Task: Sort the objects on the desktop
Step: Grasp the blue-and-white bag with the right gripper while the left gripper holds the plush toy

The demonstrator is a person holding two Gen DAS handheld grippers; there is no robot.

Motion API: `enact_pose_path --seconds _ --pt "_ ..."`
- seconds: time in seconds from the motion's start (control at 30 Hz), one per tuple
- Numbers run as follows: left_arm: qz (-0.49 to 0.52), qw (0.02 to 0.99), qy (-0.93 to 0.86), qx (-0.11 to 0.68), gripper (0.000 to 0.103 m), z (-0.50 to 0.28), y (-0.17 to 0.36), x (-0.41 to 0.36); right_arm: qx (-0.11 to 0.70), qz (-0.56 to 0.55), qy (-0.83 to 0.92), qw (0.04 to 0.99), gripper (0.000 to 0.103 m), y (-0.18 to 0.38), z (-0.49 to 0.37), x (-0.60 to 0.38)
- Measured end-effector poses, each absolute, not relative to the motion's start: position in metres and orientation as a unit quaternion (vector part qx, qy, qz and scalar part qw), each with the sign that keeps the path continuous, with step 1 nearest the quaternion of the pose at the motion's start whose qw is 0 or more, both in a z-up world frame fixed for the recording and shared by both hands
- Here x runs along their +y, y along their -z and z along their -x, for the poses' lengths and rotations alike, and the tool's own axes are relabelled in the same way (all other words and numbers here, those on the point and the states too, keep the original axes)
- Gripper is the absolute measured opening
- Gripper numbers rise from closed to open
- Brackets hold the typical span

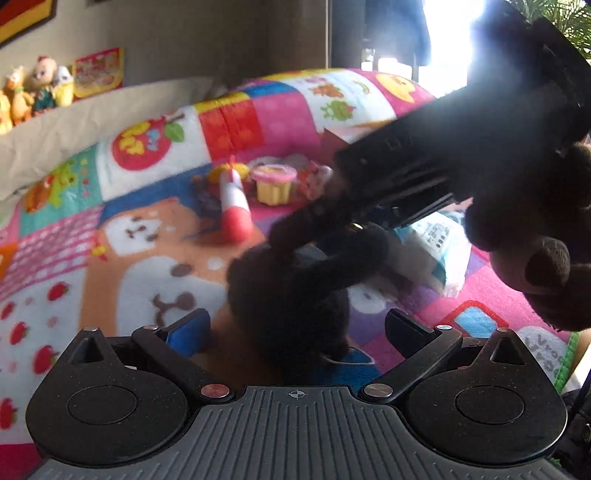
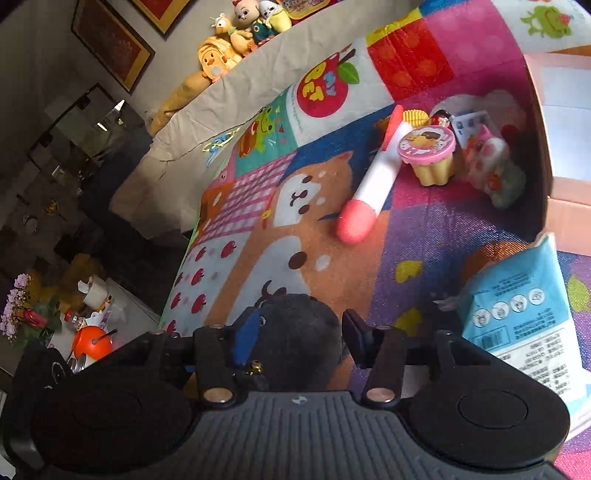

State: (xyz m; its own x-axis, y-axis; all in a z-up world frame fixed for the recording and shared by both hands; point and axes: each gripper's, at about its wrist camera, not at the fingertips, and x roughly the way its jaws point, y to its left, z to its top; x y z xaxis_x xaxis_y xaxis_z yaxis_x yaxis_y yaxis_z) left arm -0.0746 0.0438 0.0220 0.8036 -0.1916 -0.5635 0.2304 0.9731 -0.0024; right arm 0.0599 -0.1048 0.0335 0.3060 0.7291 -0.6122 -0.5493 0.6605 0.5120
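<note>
A dark fuzzy plush toy (image 2: pixel 295 332) fills the space between my right gripper's (image 2: pixel 301 338) fingers, and both pads press on it. In the left wrist view the same dark toy (image 1: pixel 288 295) hangs from the right gripper (image 1: pixel 321 240), which reaches in from the upper right with a backlit hand (image 1: pixel 535 258) behind it. My left gripper (image 1: pixel 297 328) stands wide open just below, its fingers apart from the toy on both sides. A red-and-white pen-shaped toy (image 2: pixel 373 181), a pink-and-yellow cupcake toy (image 2: pixel 428 155) and a pink figurine (image 2: pixel 491 166) lie farther back on the patchwork blanket (image 2: pixel 258 229).
A blue-and-white packet (image 2: pixel 524 314) stands at the right, in front of a pale pink box (image 2: pixel 565 122). Stuffed toys (image 2: pixel 236 33) line the beige ledge behind. The blanket's left edge drops to a low table with an orange ball (image 2: pixel 92 343) and flowers.
</note>
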Motion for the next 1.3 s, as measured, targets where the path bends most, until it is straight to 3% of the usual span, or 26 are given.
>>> enact_pose_path --seconds 0.13,0.27,0.33,0.67,1.03,1.1,1.17,1.2,1.3 --pt "-0.022 0.951 0.109 0.287 0.103 0.071 -0.026 0.044 0.378 -0.051 -0.379 0.843 0.051 -0.052 -0.039 -0.119" --pt "-0.011 0.948 0.112 0.297 0.103 0.056 -0.018 0.033 0.28 0.033 -0.296 0.913 0.091 -0.064 -0.01 -0.151" --pt "-0.014 0.948 0.107 0.298 0.103 0.05 -0.013 0.025 0.274 0.062 -0.27 0.921 0.093 -0.058 -0.006 -0.163" --pt "-0.07 0.948 0.093 0.297 0.103 0.055 -0.019 0.037 0.329 0.064 -0.239 0.911 0.093 -0.015 -0.012 -0.187" --pt "-0.022 0.95 0.068 0.303 0.103 0.048 -0.021 0.044 0.317 0.074 -0.255 0.911 0.093 -0.013 -0.015 -0.168" --pt "-0.007 0.948 0.063 0.311 0.102 0.043 -0.016 0.04 0.321 0.072 -0.254 0.909 0.087 -0.012 -0.019 -0.163" --pt "0.007 0.947 0.066 0.314 0.08 0.041 -0.014 0.038 0.334 0.076 -0.248 0.906 0.059 -0.013 -0.022 -0.161" --pt "0.008 0.945 0.07 0.319 0.072 0.041 -0.014 0.036 0.34 0.077 -0.248 0.904 0.058 -0.014 -0.023 -0.162" --pt "-0.003 0.946 0.072 0.316 0.071 0.047 -0.016 0.033 0.359 0.066 -0.262 0.893 0.054 -0.021 -0.017 -0.174"
